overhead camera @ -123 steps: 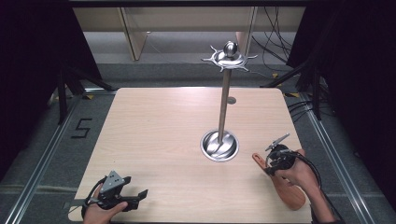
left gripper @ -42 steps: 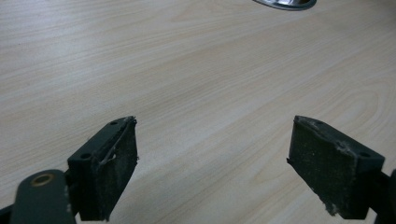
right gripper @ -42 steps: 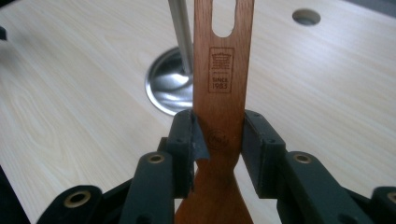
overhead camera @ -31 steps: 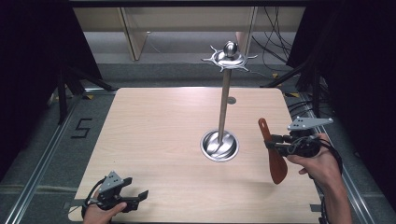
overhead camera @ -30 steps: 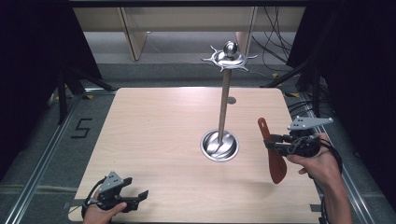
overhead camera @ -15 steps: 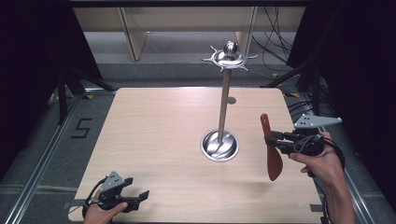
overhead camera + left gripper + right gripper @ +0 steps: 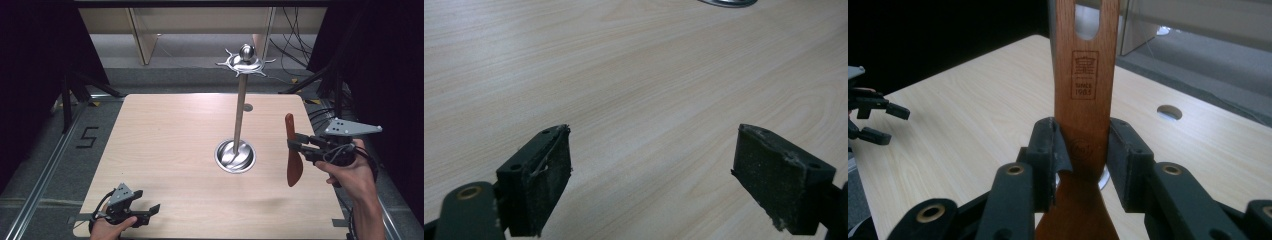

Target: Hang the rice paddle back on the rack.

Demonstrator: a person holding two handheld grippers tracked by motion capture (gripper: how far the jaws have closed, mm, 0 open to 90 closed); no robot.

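Note:
A reddish wooden spatula (image 7: pixel 293 152) hangs upright above the table's right side, handle up and blade down, with my right gripper (image 7: pixel 295 146) shut on its handle. In the right gripper view the spatula handle (image 7: pixel 1083 75), with a hanging slot and a stamped mark, is clamped between the two pads (image 7: pixel 1045 150). A chrome utensil stand (image 7: pixel 239 110) with a round base (image 7: pixel 235 156) and a hooked crown (image 7: pixel 245 61) rises at mid-table, left of the spatula. My left gripper (image 7: pixel 148 212) rests open at the front left edge; its pads (image 7: pixel 541 175) stand wide apart over bare wood.
The light wooden table (image 7: pixel 165 135) has a small round hole (image 7: pixel 248 107) behind the stand. Black curtains flank both sides, and cables lie on the floor at the back right. A floor mark reading 5 (image 7: pixel 87 137) lies left of the table.
My right gripper has picked the spatula up from the table and raised it, turning it upright and shifting it slightly right and up over the last second. The left gripper has stayed put.

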